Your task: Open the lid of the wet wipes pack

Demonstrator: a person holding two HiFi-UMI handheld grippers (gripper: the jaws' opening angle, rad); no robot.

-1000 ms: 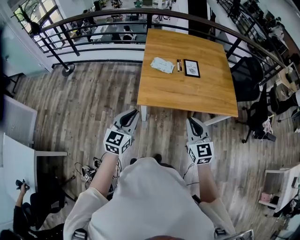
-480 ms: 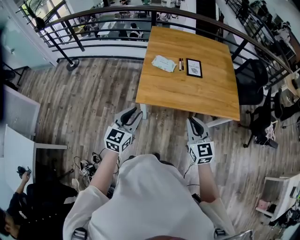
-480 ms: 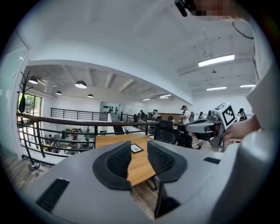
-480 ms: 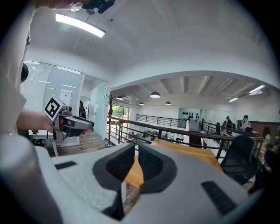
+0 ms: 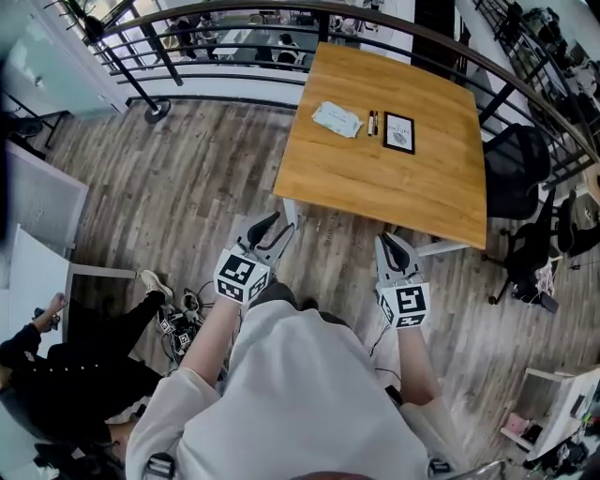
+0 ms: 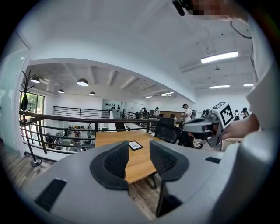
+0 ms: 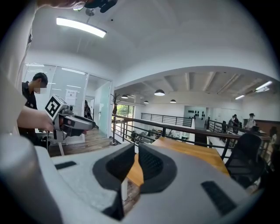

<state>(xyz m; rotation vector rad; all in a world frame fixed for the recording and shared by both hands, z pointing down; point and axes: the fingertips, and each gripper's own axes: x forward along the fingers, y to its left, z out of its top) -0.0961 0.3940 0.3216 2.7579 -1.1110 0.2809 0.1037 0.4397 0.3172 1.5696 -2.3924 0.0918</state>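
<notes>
The wet wipes pack (image 5: 337, 118) lies flat, pale and crinkled, at the far side of the wooden table (image 5: 375, 183). Beside it lie a dark marker (image 5: 372, 123) and a framed card (image 5: 399, 133). Both grippers hang over the floor short of the table's near edge, far from the pack. My left gripper (image 5: 274, 228) (image 6: 139, 148) is opening, with nothing between its jaws. Between them the left gripper view shows the table and the card (image 6: 135, 145); the pack is hidden there. My right gripper (image 5: 391, 243) (image 7: 136, 151) is shut and empty.
A curved dark railing (image 5: 234, 14) runs behind the table. A black office chair (image 5: 514, 169) stands at its right side. A person in black (image 5: 66, 375) sits on the floor at the lower left, with cables (image 5: 178, 323) near my left leg.
My left gripper's jaws have parted. Both grippers have moved a little toward the table. The view has shifted, and the person in black now shows more fully at the lower left.
</notes>
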